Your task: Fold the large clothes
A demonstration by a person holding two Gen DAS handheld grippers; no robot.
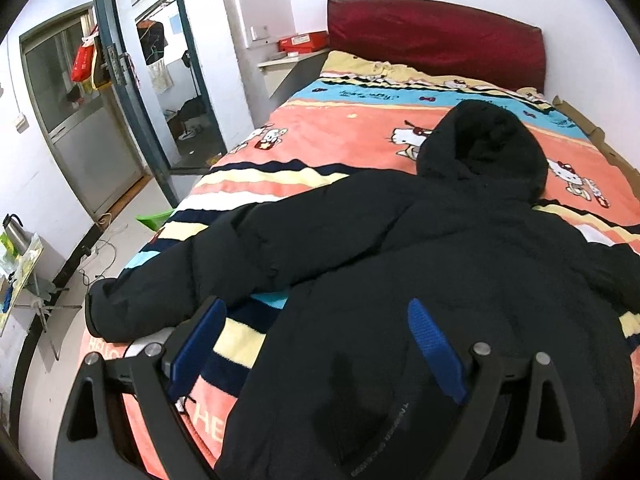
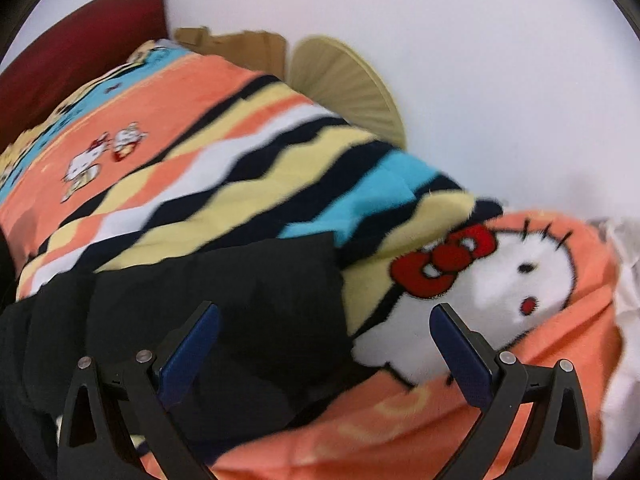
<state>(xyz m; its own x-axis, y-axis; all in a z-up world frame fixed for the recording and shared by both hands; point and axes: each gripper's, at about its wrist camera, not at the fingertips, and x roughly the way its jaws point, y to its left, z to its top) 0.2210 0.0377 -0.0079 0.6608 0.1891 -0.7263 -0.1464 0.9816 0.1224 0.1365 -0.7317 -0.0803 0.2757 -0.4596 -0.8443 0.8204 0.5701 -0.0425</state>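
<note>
1. Left hand-held gripper [image 1: 316, 328], jaws spread and grasping nothing, hangs over the black hooded jacket [image 1: 420, 264], which lies spread on the cartoon blanket [image 1: 340, 132], hood toward the red headboard [image 1: 436, 36].
2. Right hand-held gripper [image 2: 324, 328], likewise released, hovers over the jacket's sleeve [image 2: 224, 280] on the blanket.

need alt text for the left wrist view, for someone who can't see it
A black hooded jacket lies spread flat on a cartoon-print blanket, hood toward a dark red headboard, one sleeve stretched left. The open left gripper hovers over its hem. An open doorway is at left.
</note>
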